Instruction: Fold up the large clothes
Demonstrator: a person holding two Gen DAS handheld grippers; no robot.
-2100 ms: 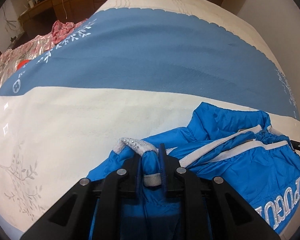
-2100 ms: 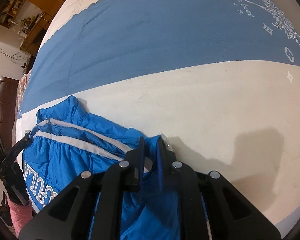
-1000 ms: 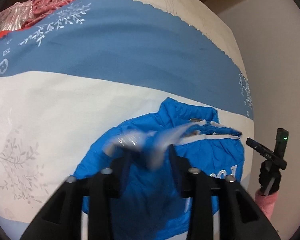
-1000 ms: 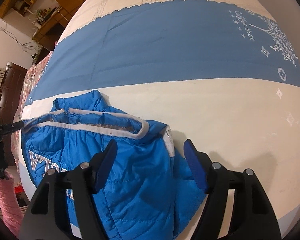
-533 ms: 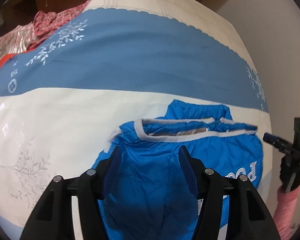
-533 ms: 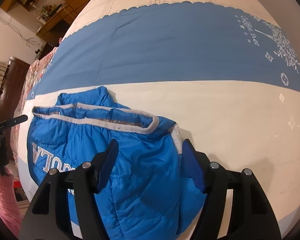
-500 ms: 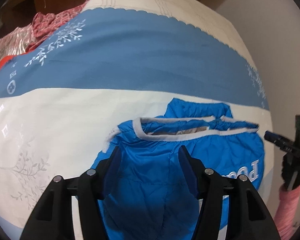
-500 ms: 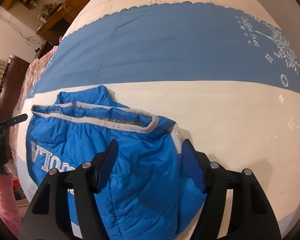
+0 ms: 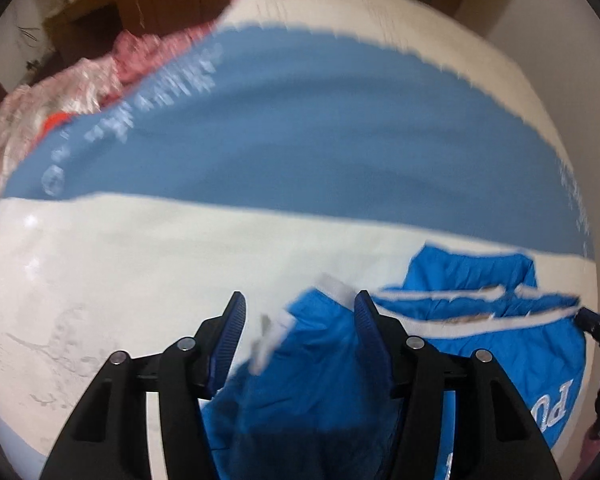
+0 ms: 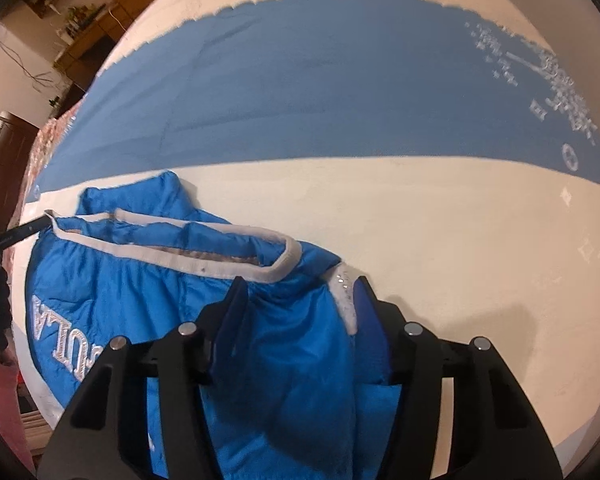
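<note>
On the cream-and-blue bedspread [image 10: 440, 216] lies a blue jacket [image 10: 148, 284], lower frame; left gripper [image 9: 300, 324] and right gripper [image 10: 300, 304] both gape wide over it.

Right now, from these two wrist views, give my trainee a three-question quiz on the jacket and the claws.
1. True or false: the left claw is clamped on the blue jacket.
2. What colour is the trim along the jacket's edge?
   A. red
   B. whitish grey
   C. black
3. Fill in: the jacket lies on the ____ part of the bed cover, below the blue band.

Key:
1. False. Both the left claw and the right claw stand open, with jacket fabric between the fingers but not pinched.
2. B.
3. Cream.
</note>
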